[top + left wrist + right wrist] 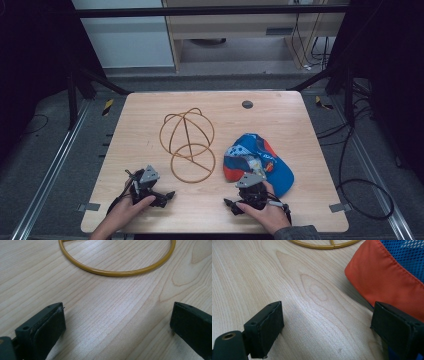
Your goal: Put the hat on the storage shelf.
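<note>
Left tongs (167, 196): your left hand (125, 212) holds them low over the near left part of the surface (280, 115); the jaws stand wide apart with bare wood between them (the left gripper view confirms nothing is gripped).
Right tongs (229, 204): your right hand (267, 215) holds them at the near edge, just in front of the cap; the jaws are spread wide and grip nothing, and in the right gripper view one jaw sits right beside the cap's orange fabric.
Cap (257, 155): blue with an orange part and white print, lying on the right half of the surface, close behind the right tongs. The right gripper view shows its orange panel (387, 277) and blue mesh (407, 255) (whether the jaw touches the fabric cannot be told).
Wire stand (187, 145): a yellow frame of hoops, near the middle of the surface, between the two tongs and just left of the cap; its base ring (117, 271) lies flat on the wood ahead of the left tongs.
Surface: light wood, with a small dark round disc (247, 104) near the far edge.
</note>
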`<state>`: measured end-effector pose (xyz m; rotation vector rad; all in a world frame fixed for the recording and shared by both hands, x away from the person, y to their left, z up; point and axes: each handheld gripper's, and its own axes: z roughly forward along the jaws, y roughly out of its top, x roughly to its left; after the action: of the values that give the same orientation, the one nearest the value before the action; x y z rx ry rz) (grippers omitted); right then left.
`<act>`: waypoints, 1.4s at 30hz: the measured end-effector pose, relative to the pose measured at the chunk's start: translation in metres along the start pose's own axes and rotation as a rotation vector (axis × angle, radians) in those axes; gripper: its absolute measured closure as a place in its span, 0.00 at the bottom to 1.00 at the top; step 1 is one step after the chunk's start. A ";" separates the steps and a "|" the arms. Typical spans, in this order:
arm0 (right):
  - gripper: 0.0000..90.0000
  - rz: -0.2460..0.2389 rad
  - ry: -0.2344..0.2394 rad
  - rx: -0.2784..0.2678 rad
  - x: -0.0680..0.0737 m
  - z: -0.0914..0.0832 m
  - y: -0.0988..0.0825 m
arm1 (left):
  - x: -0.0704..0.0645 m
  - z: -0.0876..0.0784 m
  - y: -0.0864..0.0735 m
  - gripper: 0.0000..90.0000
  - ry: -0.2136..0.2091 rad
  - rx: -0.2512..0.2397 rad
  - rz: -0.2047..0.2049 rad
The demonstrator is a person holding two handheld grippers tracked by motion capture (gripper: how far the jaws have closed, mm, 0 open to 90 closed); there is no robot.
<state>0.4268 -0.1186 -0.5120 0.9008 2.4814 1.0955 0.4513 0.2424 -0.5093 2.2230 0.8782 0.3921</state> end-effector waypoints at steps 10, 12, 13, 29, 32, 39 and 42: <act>0.12 0.008 -0.007 0.002 0.001 0.000 0.000 | 0.000 0.000 0.000 0.00 0.000 0.000 0.000; 0.12 0.007 -0.008 0.001 0.001 0.001 0.000 | 0.000 0.000 0.000 0.00 0.000 0.000 -0.001; 0.12 0.007 -0.008 0.001 0.001 0.001 0.000 | 0.000 0.000 0.000 0.00 0.000 0.000 0.000; 0.15 0.002 -0.134 -0.039 -0.038 -0.077 0.030 | -0.001 0.000 0.000 0.00 0.003 0.000 -0.004; 0.15 0.016 -0.157 -0.015 -0.055 -0.093 0.030 | 0.000 0.000 0.000 0.00 0.003 0.000 -0.003; 0.16 0.044 -0.182 0.059 -0.084 -0.107 0.032 | -0.001 0.000 0.000 0.00 0.003 0.000 -0.004; 0.15 0.045 -0.176 0.091 -0.087 -0.108 0.035 | -0.001 0.000 0.000 0.00 0.003 0.000 -0.003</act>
<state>0.4571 -0.2177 -0.4136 1.0367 2.3929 0.8817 0.4507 0.2422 -0.5093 2.2209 0.8834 0.3942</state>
